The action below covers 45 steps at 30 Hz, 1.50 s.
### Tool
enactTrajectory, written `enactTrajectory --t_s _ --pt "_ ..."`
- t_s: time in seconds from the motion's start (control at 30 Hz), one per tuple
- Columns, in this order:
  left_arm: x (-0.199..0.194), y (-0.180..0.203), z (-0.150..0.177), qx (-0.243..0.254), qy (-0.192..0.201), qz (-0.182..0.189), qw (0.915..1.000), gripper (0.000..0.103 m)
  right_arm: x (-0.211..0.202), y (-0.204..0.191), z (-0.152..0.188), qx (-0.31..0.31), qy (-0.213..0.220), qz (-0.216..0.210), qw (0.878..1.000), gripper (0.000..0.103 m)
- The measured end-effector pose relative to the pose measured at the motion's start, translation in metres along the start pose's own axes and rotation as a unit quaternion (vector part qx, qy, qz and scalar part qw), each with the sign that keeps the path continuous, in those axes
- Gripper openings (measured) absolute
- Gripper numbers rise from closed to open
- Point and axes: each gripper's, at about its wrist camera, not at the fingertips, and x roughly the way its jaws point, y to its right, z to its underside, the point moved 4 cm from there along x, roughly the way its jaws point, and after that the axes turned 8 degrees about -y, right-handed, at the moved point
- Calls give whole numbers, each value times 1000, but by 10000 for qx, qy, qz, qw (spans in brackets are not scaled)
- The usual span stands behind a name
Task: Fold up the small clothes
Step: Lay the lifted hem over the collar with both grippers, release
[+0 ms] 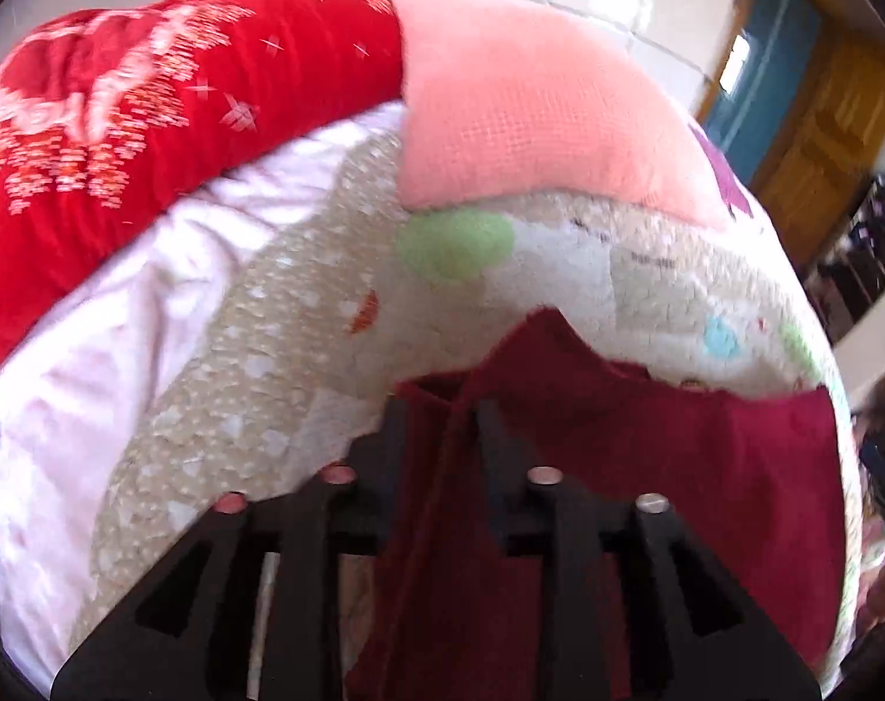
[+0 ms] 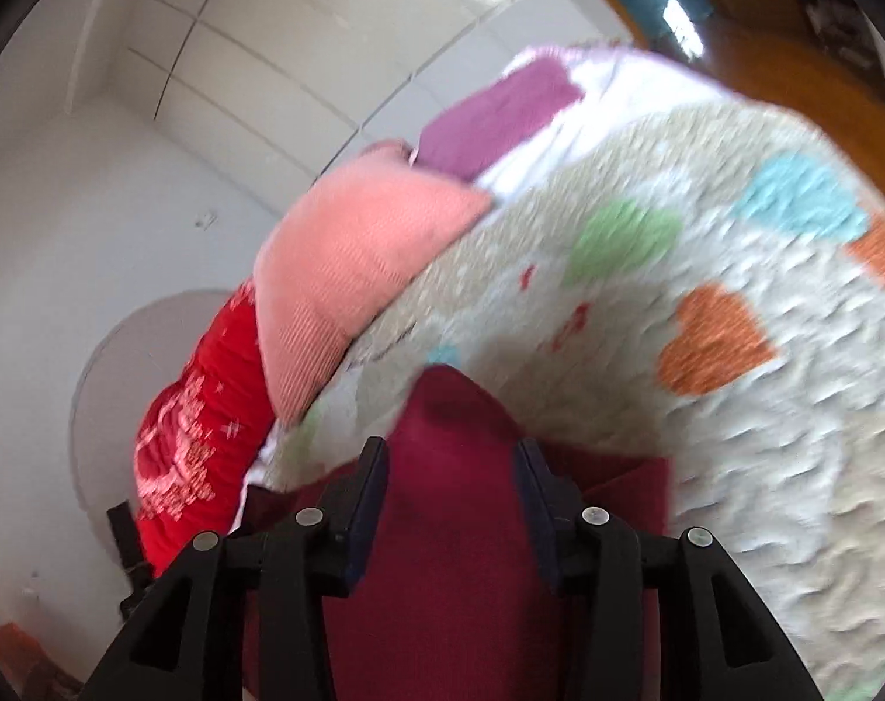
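Jaws of both grippers stand apart with dark red cloth between them. On the left gripper (image 1: 436,409) a fold of the maroon garment (image 1: 646,467) runs up between the black fingers, and whether the pads press it cannot be told. On the right gripper (image 2: 451,455) the fingers flank a raised hump of the same garment with a gap on each side. It lies on a heart-patterned quilt (image 2: 734,438), near a pink pillow (image 1: 530,105) and a red pillow (image 1: 121,117).
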Motion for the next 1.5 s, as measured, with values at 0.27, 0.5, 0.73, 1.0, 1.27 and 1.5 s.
enactTrajectory --t_s 0.27,0.5,0.73,1.0,1.27,1.5 --pt "10 33 2 267 -73 107 9996 45 24 -58 14 -1572 -344 690 9846 42" --pt "71 8 -4 -443 -484 37 9978 48 79 -10 1 -1016 -487 1486 9825 41" --pt "70 20 -2 -73 -137 -491 9987 59 83 9 2 -780 -409 1359 9868 41" --pt "23 33 22 504 60 -624 9968 59 34 -35 30 -1437 -395 1450 9781 42" --pt "-8 46 58 725 147 -584 9955 59 6 -26 74 -1533 -455 1796 9707 46" --pt "-29 43 85 776 132 -604 9951 59 10 -23 89 -1645 -833 2076 9607 50"
